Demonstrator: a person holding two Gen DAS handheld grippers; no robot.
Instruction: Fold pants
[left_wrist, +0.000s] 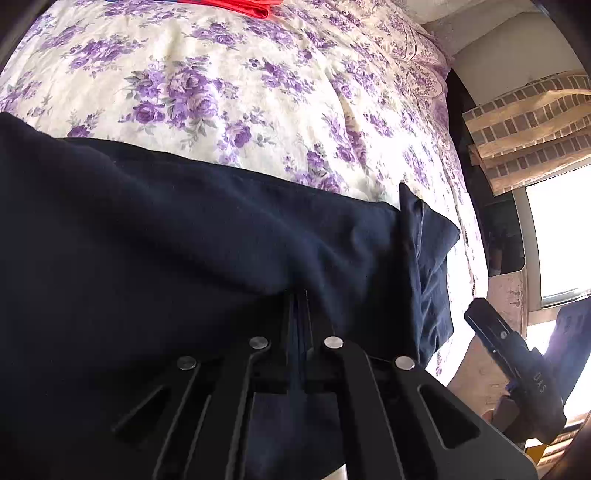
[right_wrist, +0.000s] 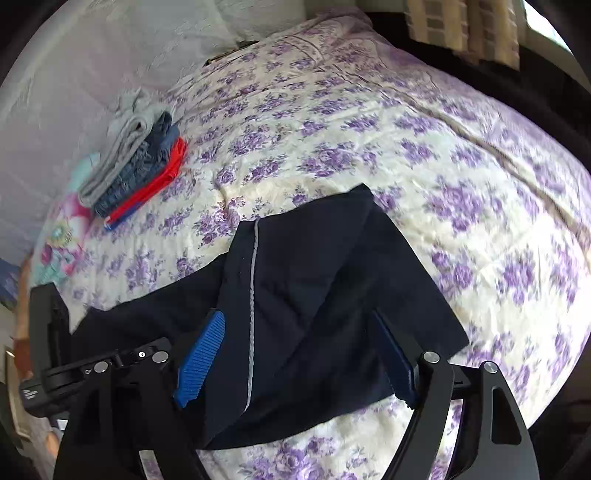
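Note:
Dark navy pants (right_wrist: 314, 295) lie partly folded on a bed with a purple floral bedspread (right_wrist: 406, 147); a thin grey stripe runs down one leg. My right gripper (right_wrist: 295, 354) is open, its blue-padded fingers (right_wrist: 201, 358) spread on either side of the folded cloth, just above it. My left gripper (left_wrist: 297, 314) is shut on a fold of the pants (left_wrist: 184, 240), with cloth bunched between the jaws. The right gripper's body shows at the right of the left wrist view (left_wrist: 517, 365), and the left gripper's body at the left of the right wrist view (right_wrist: 51, 332).
A stack of folded clothes (right_wrist: 136, 166), grey, blue and red, sits at the far left of the bed. A white wall (right_wrist: 55, 92) lies behind it. A curtain (left_wrist: 528, 125) and a bright window (left_wrist: 561, 229) stand past the bed's right edge.

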